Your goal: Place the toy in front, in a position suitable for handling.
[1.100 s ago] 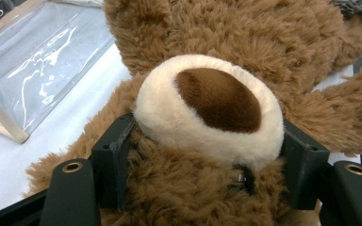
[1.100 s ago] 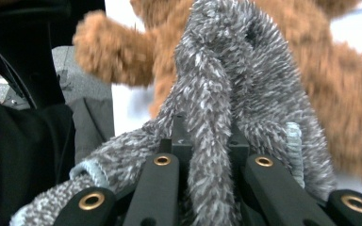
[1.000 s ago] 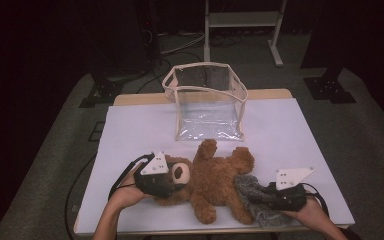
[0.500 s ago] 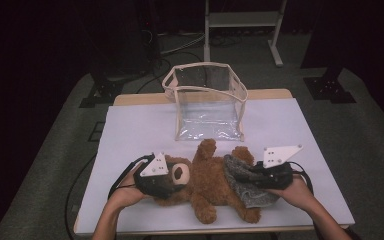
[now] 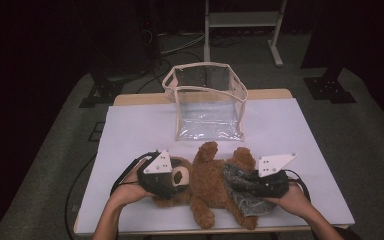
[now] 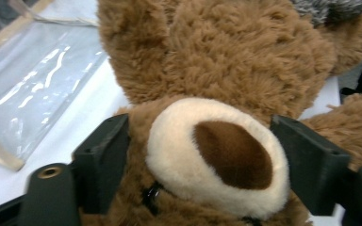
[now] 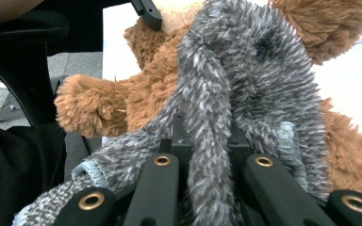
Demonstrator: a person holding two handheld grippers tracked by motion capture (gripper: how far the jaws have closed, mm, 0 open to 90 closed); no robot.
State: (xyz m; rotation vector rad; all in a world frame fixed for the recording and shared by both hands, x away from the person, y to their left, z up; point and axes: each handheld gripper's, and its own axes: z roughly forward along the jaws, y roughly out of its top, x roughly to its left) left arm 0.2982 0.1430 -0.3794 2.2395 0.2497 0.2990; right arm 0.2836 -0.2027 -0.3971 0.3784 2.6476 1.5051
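Note:
A brown teddy bear [image 5: 207,185] lies on its back on the white table cover, head to the left. My left gripper [image 5: 176,179] is shut on its head, one jaw on each side of the cream muzzle [image 6: 217,150]. A grey fuzzy cloth [image 5: 240,192] lies draped over the bear's lower body and right leg. My right gripper [image 5: 249,183] is shut on this cloth [image 7: 245,70], which bunches up between its two jaws [image 7: 209,155]. Behind the cloth, a brown paw [image 7: 89,110] sticks out to the left.
A clear plastic bag [image 5: 207,102] with cream trim stands open just behind the bear, near the table's far edge. The white table cover [image 5: 300,130] has bare room to the left and right. Black stands and a metal frame [image 5: 242,20] sit on the floor behind.
My right gripper has moved left and away from the front right corner, pulling the grey cloth up over the bear's lower body. The left gripper has stayed on the head.

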